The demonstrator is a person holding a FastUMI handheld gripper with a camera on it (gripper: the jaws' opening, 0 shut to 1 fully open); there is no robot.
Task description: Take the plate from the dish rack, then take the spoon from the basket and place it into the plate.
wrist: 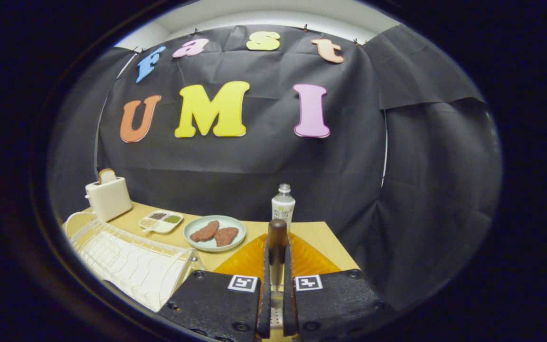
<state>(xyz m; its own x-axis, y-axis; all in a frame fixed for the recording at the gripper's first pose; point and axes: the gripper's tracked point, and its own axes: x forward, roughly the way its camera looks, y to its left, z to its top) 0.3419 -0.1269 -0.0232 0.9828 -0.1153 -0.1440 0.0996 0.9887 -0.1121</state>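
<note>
Between the gripper [277, 266] fingers, clamped tight on a spoon [277, 251], dark handle end sticking up and forward past the tips, both fingers pressing its sides. Directly below and just ahead, an amber plate [249, 259] on the tabletop [323, 235], showing on both sides of the fingers. Off to the left, white dish rack [131, 263], touching or nearly touching the amber plate's left rim, cannot tell which. Beyond, a pale green plate [193, 227] with two brown patties, a small divided tray [161, 221] of seeds, a toaster [108, 197] with a slice in it, and a bottle [283, 205] standing just past the spoon handle. Step in hand, by judgement: setting the spoon into the amber plate, most of the task done. To do it well: lower straight down, keep centred over the plate's middle, tilt the spoon flatter before letting go so it lies in the well rather than tipping over the rim, then open only when low. Room: right side past the plate close to the tabletop edge and the dark wall drape, so no drift rightward; rack crowds the left; bottle and green plate ahead limit forward travel; clearest way out is up and back.
</note>
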